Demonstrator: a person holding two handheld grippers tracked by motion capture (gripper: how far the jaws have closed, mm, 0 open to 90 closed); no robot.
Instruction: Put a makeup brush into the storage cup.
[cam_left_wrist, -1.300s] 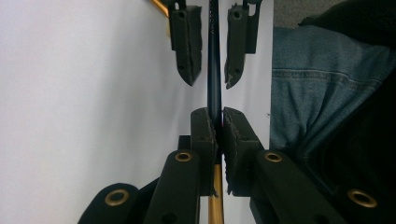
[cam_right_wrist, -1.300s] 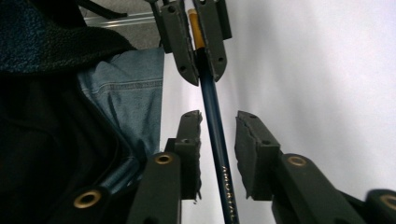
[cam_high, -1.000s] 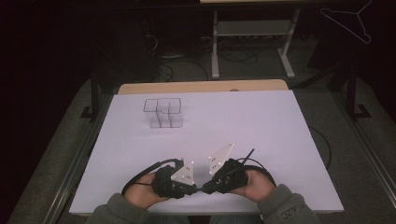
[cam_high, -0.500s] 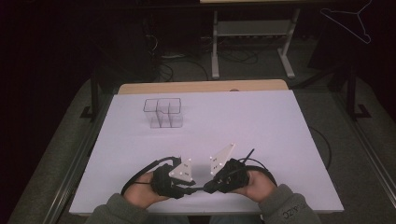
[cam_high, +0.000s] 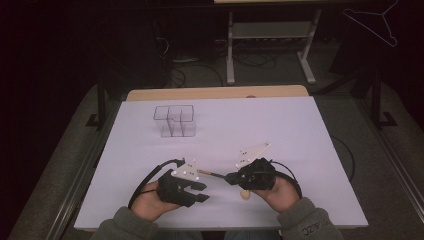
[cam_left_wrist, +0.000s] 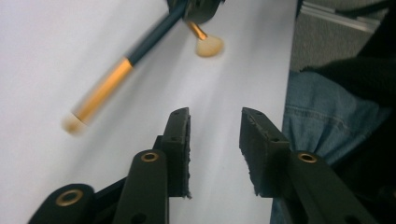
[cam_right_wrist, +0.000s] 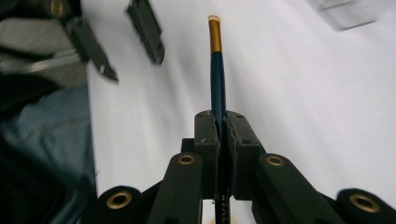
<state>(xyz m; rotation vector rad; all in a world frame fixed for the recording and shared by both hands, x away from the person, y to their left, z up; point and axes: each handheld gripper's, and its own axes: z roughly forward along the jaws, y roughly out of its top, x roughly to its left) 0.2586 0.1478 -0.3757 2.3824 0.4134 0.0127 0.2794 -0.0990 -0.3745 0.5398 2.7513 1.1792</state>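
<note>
Since a second ago the two hands have drawn slightly apart, and the left tool (cam_left_wrist: 212, 154) now stands with its jaws spread and empty, so the handover looks finished: the right tool (cam_right_wrist: 220, 135) alone clamps the makeup brush (cam_right_wrist: 216, 70). Its slim dark-blue handle, gold ferrule and pale tuft jut ahead of that tool, over the matte white tabletop (cam_high: 280, 130). A clear, boxy plastic organizer (cam_high: 174, 121) sits well beyond both tools.

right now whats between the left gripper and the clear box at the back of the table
Nothing: in the high view, the white table top between the left gripper and the clear compartment box is bare. The brush, clamped in the right gripper, sits off to the side.
</note>
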